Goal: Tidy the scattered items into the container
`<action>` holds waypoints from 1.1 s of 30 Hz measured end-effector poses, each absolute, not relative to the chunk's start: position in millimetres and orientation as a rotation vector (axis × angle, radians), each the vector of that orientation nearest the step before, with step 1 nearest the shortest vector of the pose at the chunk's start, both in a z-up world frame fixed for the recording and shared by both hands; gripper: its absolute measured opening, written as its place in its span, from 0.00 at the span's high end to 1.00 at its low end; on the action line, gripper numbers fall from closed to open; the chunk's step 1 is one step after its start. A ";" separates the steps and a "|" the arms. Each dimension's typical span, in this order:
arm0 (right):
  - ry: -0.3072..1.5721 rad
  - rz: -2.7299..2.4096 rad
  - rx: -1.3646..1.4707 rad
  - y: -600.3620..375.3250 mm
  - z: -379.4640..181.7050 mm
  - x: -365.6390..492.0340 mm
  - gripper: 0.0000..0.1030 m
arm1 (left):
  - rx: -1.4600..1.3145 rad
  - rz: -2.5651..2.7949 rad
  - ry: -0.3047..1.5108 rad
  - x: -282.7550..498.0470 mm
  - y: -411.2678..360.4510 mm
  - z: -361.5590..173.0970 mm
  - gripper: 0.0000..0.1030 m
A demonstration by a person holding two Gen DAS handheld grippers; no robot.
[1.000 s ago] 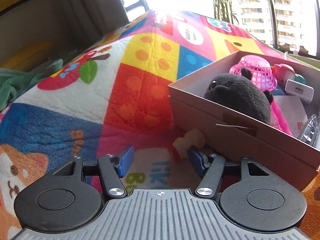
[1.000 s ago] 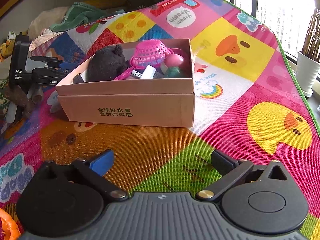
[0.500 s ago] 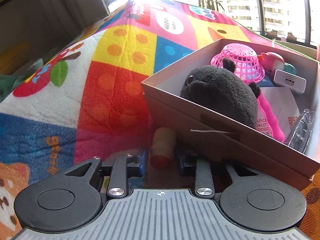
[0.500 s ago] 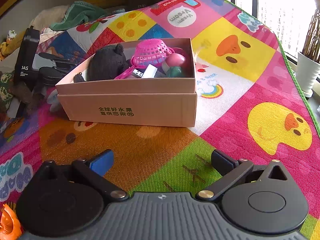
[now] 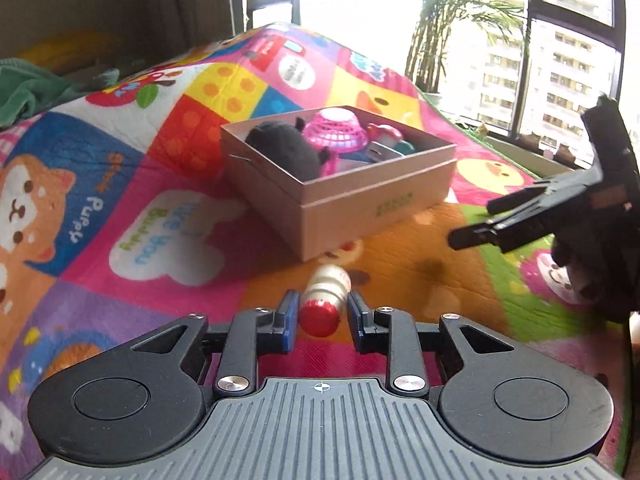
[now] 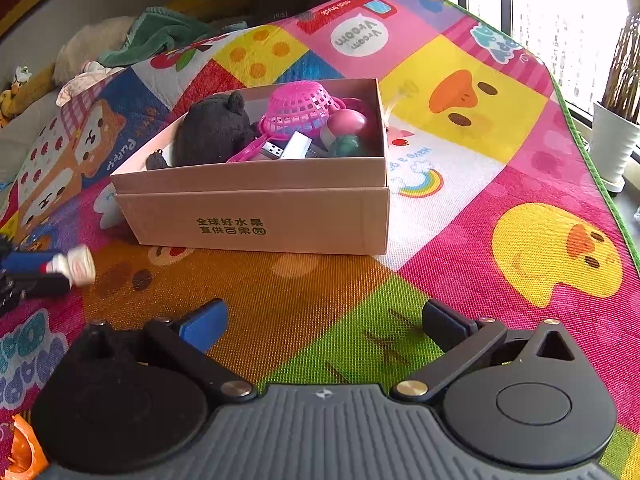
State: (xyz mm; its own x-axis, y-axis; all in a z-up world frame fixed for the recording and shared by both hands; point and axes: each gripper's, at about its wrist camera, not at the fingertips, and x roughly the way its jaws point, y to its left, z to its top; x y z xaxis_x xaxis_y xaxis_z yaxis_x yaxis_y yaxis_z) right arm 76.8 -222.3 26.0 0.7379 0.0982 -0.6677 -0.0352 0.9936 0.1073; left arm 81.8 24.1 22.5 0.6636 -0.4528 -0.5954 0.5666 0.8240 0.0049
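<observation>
My left gripper (image 5: 323, 310) is shut on a small pale bottle with a red cap (image 5: 325, 300) and holds it above the play mat, in front of the cardboard box (image 5: 372, 204). The bottle also shows in the right wrist view (image 6: 74, 266) at the far left, between the left gripper's blue pads. The box (image 6: 256, 216) holds a black plush toy (image 6: 216, 128), a pink basket (image 6: 300, 110), a USB adapter (image 6: 286, 148) and a pink and green toy (image 6: 346, 128). My right gripper (image 6: 324, 320) is open and empty, low over the mat in front of the box. It also shows in the left wrist view (image 5: 560, 208).
The colourful play mat (image 6: 480, 184) covers the floor. A green cloth (image 6: 160, 36) and other soft things lie at its far left edge. A white plant pot (image 6: 612, 148) stands by the window at the right. An orange object (image 6: 18, 448) shows at the bottom left.
My left gripper closed on the bottle beside the box, lifted it and pulled back away from the box toward its front corner. The right gripper has barely moved and stays open.
</observation>
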 end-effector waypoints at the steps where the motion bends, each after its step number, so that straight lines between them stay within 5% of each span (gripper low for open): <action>1: 0.739 0.072 0.085 -221.6 26.0 76.8 0.00 | 0.184 -0.569 0.620 75.3 20.8 19.4 0.69; 3: 0.734 0.054 0.067 -219.1 27.6 74.5 0.00 | 0.145 -0.532 0.627 64.6 18.0 14.5 0.65; 5: 0.706 0.057 0.048 -213.7 33.7 63.5 0.00 | 0.108 -0.478 0.627 57.9 20.9 13.3 0.35; 10: 0.700 0.447 0.022 -179.1 59.1 5.6 0.00 | -0.073 -0.315 0.630 50.5 52.7 21.4 0.06; 15: 0.705 0.635 -0.165 -128.0 59.3 -34.9 0.01 | -0.199 -0.209 0.655 44.6 69.9 16.9 0.02; 18: 0.800 0.673 -0.154 -117.2 53.1 -31.6 0.23 | -0.177 -0.184 0.663 36.2 64.6 13.1 0.00; 23: 0.819 0.690 -0.161 -115.6 48.2 -40.6 0.38 | -0.182 -0.158 0.644 25.8 59.3 11.5 0.00; 25: 0.809 0.688 -0.155 -119.8 49.1 -42.3 0.59 | -0.190 -0.163 0.625 22.5 58.8 10.4 0.00; 33: 0.766 0.441 -0.068 -178.3 55.4 -21.3 0.62 | -0.228 -0.245 0.634 25.6 52.1 10.7 0.00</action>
State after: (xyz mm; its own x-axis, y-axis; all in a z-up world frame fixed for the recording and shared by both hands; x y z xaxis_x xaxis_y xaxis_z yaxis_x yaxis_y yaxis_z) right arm -21.3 -178.3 55.4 0.6346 0.3607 -0.6835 -0.4096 0.9069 0.0984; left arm 25.6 52.1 10.7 0.7791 -0.2935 -0.5540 0.1549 0.9464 -0.2835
